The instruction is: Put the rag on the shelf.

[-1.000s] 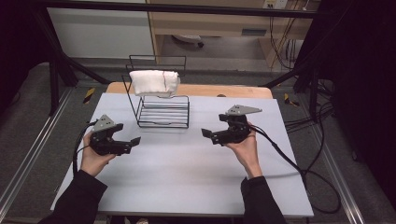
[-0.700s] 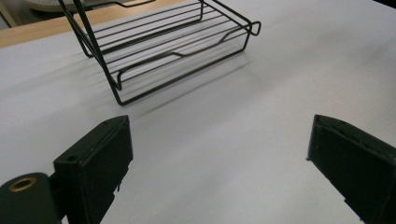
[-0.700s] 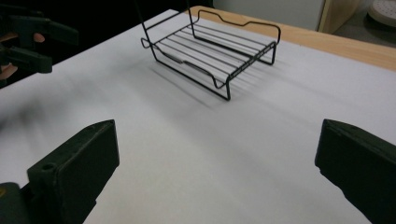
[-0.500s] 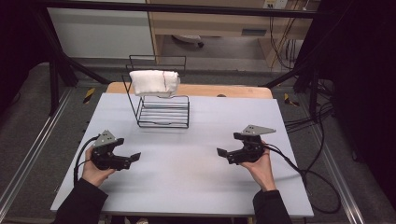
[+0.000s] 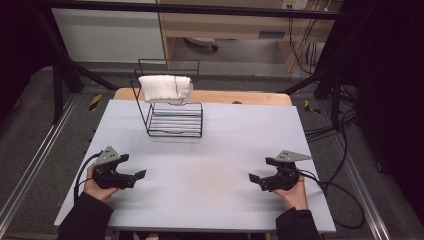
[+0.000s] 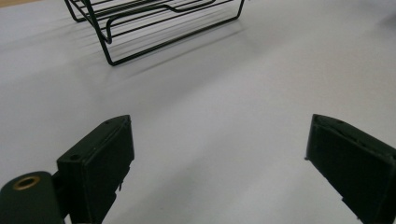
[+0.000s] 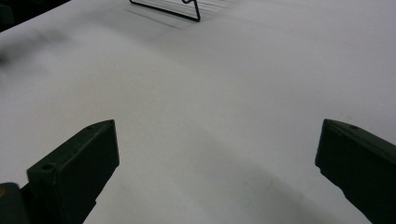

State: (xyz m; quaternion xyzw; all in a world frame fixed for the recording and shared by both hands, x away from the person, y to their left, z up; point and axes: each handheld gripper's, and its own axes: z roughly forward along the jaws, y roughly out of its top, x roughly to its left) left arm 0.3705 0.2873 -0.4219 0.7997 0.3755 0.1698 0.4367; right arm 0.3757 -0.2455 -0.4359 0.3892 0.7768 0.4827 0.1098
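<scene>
A black wire rack [image 5: 172,112] stands at the back middle of the pale table [image 5: 210,150]. A folded white cloth [image 5: 165,88] hangs over the rack's upper rail. My left gripper [image 5: 140,175] rests low at the front left, held by a hand, open with nothing between its jaws. My right gripper [image 5: 253,178] sits at the front right, also open and empty. In the left gripper view the jaws [image 6: 219,168] stand wide apart over bare table, the rack's base [image 6: 154,23] ahead. Ahead of my right gripper [image 7: 219,168], a corner of the rack [image 7: 187,9] sits at the top.
A wooden board edge [image 5: 240,97] runs behind the table. Cables [image 5: 340,190] trail off the right side. Metal floor rails [image 5: 30,160] run along the left. Dark frame posts stand at the back corners.
Both grippers have drawn back toward the table's front edge and moved apart, the left to the front left, the right to the front right. The rack and cloth have not moved.
</scene>
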